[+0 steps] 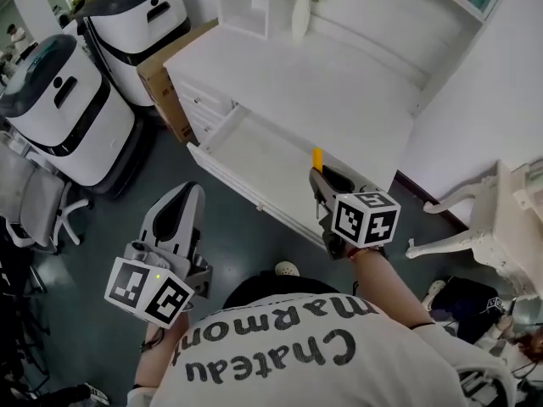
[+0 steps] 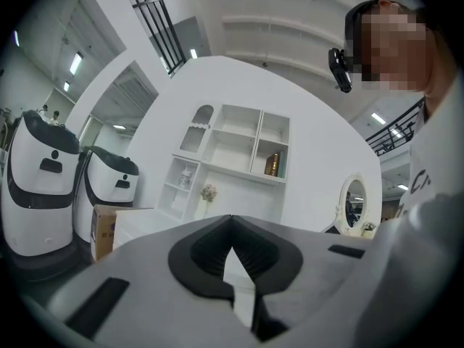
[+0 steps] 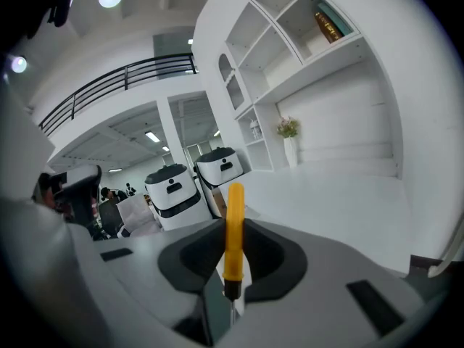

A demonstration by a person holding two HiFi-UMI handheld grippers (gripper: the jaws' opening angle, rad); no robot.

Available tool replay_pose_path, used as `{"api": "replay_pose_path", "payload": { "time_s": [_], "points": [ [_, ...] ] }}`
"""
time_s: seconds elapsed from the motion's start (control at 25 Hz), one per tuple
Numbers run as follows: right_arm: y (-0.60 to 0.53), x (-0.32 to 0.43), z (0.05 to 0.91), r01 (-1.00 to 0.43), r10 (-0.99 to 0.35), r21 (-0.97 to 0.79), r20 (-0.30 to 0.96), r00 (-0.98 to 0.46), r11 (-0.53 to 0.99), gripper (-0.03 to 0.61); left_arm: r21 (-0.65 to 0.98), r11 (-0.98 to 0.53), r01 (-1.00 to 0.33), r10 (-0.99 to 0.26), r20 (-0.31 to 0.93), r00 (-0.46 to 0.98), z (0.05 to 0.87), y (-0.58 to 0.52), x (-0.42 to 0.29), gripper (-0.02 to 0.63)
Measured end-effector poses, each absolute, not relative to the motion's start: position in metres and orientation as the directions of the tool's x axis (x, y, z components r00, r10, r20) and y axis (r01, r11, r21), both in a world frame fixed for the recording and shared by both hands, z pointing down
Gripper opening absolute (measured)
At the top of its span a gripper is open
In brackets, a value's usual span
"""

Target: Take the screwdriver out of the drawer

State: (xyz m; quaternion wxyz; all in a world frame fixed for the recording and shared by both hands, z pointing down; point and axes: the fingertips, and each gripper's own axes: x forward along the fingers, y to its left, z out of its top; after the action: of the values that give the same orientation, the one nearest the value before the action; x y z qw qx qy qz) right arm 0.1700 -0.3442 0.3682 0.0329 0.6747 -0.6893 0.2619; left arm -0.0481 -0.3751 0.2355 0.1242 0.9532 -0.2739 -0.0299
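At 8 o'clock the left gripper [image 1: 187,197] hung closed and empty above grey floor [image 1: 242,244]; the right gripper [image 1: 327,182] clamped the screwdriver [image 1: 317,158] over the open drawer [image 1: 254,155] of the white desk [image 1: 322,75].

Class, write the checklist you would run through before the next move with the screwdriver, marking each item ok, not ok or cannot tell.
1. Right gripper shut on the screwdriver: ok.
2. Screwdriver lies along the jaws, not crosswise: ok.
3. Drawer open: ok.
4. Screwdriver clear of the drawer: cannot tell; the head view shows it above the drawer's front.
5. Left gripper shut, empty, apart from the drawer: ok.
6. Bare room on the desk top: ok.
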Motion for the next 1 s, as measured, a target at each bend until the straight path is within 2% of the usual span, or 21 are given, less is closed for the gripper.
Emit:
{"api": "replay_pose_path", "payload": {
  "time_s": [0.52,1.0],
  "points": [
    [-0.306,0.136,0.249,-0.947,-0.990,-0.318,0.116,-0.076,0.035,0.084,0.238,-0.863,-0.446,-0.469,-0.047,0.882,0.218,-0.346,-0.055,0.020],
    [-0.266,0.103,0.225,-0.968,-0.995,-0.249,0.071,-0.066,0.046,0.084,0.237,-0.877,-0.418,-0.443,-0.062,0.894,0.213,-0.314,-0.075,0.020]
  ]
}}
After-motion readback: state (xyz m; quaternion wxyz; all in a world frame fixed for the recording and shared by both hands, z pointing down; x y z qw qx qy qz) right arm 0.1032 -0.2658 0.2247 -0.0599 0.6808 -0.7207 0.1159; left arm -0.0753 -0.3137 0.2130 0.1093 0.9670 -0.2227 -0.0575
